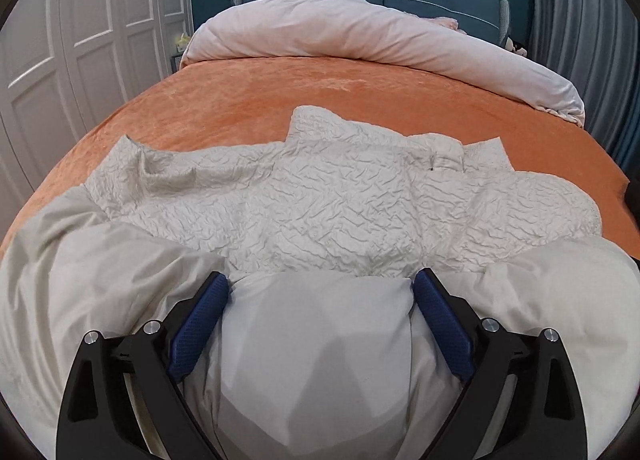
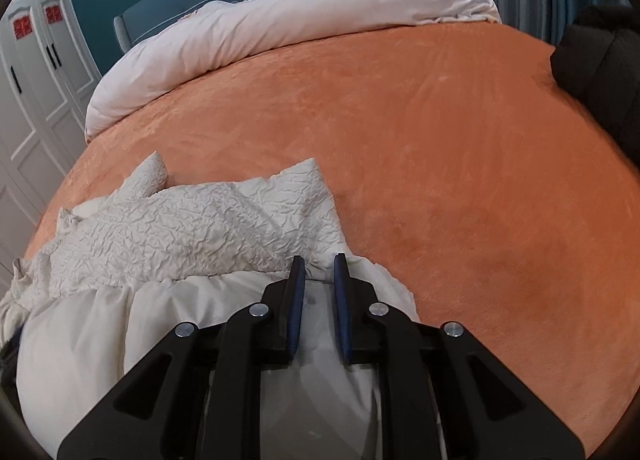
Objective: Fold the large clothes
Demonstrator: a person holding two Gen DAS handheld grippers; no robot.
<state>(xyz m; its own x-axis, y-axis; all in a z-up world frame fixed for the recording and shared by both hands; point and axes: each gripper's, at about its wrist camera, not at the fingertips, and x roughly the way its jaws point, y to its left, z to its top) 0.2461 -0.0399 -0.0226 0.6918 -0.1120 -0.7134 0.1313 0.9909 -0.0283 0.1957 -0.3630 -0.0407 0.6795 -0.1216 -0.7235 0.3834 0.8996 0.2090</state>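
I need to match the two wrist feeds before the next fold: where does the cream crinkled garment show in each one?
Left wrist: the cream crinkled garment spans the middle, straight ahead of the camera.
Right wrist: it lies lower left, left of centre.
Shared landmark: the rolled pale duvet at the far end of the orange bedspread.

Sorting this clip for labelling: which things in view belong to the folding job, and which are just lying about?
Part of the job:
- cream garment
- left gripper, jaws wide
- right gripper, jaws narrow

Lying about:
- orange bedspread
- pale duvet
- dark bundle
- white wardrobe
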